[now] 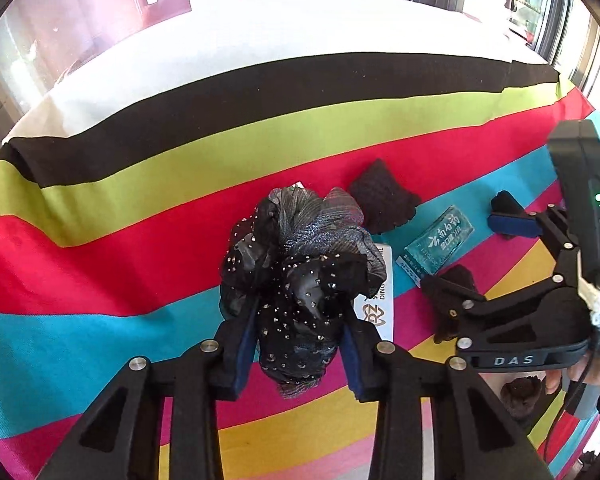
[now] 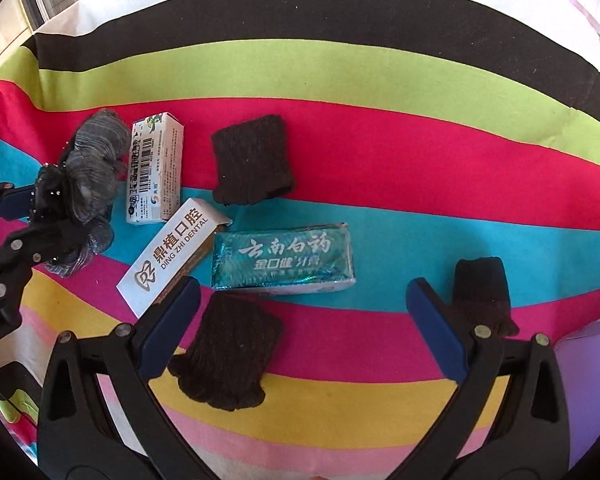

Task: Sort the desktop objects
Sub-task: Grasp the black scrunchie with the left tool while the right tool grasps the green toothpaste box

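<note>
A black sequinned mesh scrunchie (image 1: 300,276) is pinched between the blue pads of my left gripper (image 1: 300,348), which is shut on it; the right wrist view shows the same scrunchie (image 2: 88,184) at far left. Under it lies a white "Ding Zhi Dental" box (image 2: 172,260). My right gripper (image 2: 303,286) stands open just above the cloth, its fingers either side of a teal toothpaste box (image 2: 284,260) and a dark brown knitted piece (image 2: 228,356). Nothing is held between its pads.
The table is covered by a striped cloth (image 2: 380,152). A white barcode box (image 2: 156,172) lies beside the scrunchie. Two more dark knitted pieces lie behind (image 2: 252,160) and at right (image 2: 482,292). A purple object (image 2: 588,380) sits at the right edge.
</note>
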`<control>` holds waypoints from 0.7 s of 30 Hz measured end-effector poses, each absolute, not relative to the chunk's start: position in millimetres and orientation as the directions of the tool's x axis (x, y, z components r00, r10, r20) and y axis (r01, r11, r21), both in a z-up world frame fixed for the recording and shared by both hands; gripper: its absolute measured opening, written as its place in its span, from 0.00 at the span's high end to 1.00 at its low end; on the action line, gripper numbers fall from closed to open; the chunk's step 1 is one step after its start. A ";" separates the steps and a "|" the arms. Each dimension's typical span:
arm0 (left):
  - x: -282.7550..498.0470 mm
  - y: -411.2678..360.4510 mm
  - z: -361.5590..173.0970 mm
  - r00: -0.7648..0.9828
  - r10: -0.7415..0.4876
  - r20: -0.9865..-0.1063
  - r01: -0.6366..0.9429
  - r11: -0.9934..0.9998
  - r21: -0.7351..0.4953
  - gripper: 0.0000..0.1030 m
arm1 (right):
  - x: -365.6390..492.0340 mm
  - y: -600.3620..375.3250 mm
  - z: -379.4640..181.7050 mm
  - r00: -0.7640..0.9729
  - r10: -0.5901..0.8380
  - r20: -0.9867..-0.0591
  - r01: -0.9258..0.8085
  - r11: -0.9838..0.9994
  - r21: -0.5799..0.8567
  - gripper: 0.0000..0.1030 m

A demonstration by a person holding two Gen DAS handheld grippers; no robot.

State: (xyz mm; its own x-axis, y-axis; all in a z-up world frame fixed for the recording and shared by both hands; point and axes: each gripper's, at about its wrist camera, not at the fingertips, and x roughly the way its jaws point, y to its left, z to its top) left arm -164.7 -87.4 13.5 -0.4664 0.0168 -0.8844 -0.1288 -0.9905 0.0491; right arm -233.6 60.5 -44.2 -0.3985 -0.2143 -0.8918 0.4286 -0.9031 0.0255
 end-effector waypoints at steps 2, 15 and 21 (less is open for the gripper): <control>-161.2 -84.3 20.9 -0.482 0.023 -0.876 -0.134 -0.990 0.048 0.64 | -235.6 58.1 -47.1 -0.402 -0.210 -0.891 0.435 -0.900 0.016 0.01; -143.2 -66.7 59.3 -0.558 0.016 -0.830 -0.136 -0.988 0.073 0.64 | -238.1 60.5 -51.2 -0.404 -0.233 -0.885 0.477 -0.879 0.014 0.27; -149.5 -36.0 68.8 -0.579 0.033 -0.815 -0.173 -0.982 0.082 0.64 | -227.4 86.1 -25.2 -0.459 -0.255 -0.851 0.437 -0.899 0.034 0.27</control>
State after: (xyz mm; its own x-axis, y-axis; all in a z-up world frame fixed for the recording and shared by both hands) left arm -149.5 -36.0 68.8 -0.5790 0.0335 -0.8146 -0.1726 -0.9815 0.0824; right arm -227.4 86.1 -25.2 -0.4593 -0.2552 -0.8509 0.4366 -0.8990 0.0340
